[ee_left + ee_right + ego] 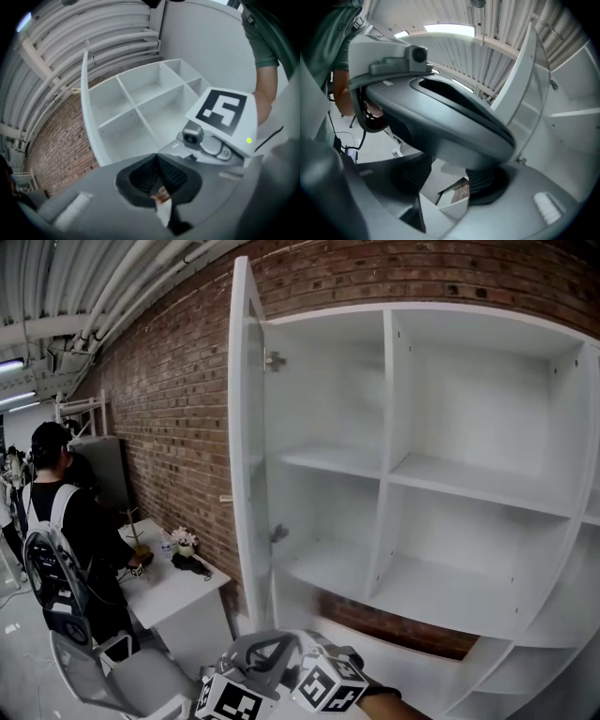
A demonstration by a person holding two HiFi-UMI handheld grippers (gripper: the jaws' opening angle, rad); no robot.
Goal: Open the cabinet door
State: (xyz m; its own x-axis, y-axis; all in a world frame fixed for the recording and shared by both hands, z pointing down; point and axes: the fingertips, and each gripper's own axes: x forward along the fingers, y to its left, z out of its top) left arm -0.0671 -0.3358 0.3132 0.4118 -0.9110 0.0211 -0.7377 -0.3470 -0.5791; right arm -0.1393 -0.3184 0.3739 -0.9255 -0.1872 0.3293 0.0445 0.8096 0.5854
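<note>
The right hand-held gripper's [447,180] jaws stand apart, empty; the grey left hand-held gripper [440,122] crosses before the open white cabinet door [524,75].

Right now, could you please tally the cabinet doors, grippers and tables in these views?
Cabinet door: 1
Grippers: 2 (left gripper, right gripper)
Table: 1
Total: 4

The head view comes to me bright and even; strip lights [11,364] glow at far left; soft shadows sit under the shelves of the white cabinet [469,409], whose edges bow with lens distortion; both gripper views darken at the corners; the left gripper [157,180] and right gripper [445,185] look blurred up close; a ceiling panel [440,29] glares.
</note>
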